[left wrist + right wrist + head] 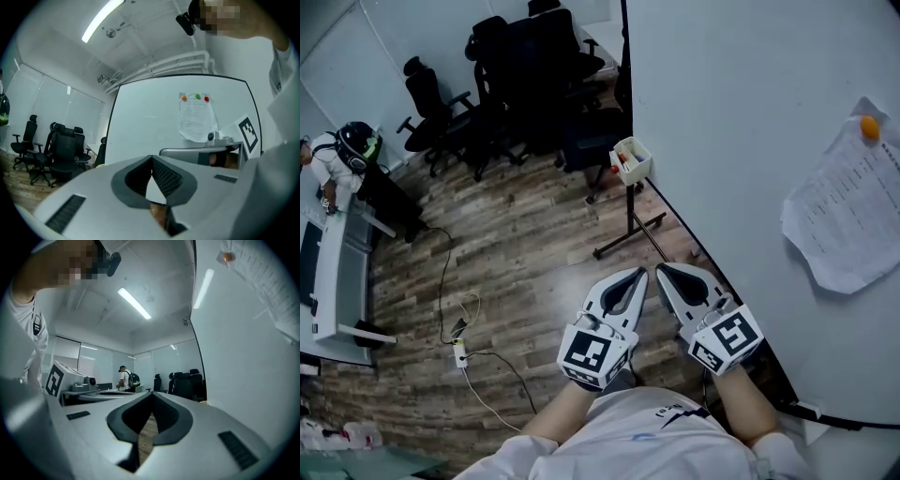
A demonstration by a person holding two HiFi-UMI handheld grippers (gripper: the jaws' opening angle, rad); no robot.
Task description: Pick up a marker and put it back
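Note:
A small white marker box hangs at the whiteboard's left edge, and something red shows inside it. Both grippers are held low, close to the person's body and well short of the box. My left gripper is shut with nothing between its jaws, and its tips meet in the left gripper view. Just to its right, my right gripper is also shut and empty, its jaws touching at the tip. No marker is held.
A paper sheet is pinned to the board under an orange magnet. The board's stand legs rest on the wooden floor. Black office chairs stand at the back. At the far left are a desk, a person with a backpack and a floor cable.

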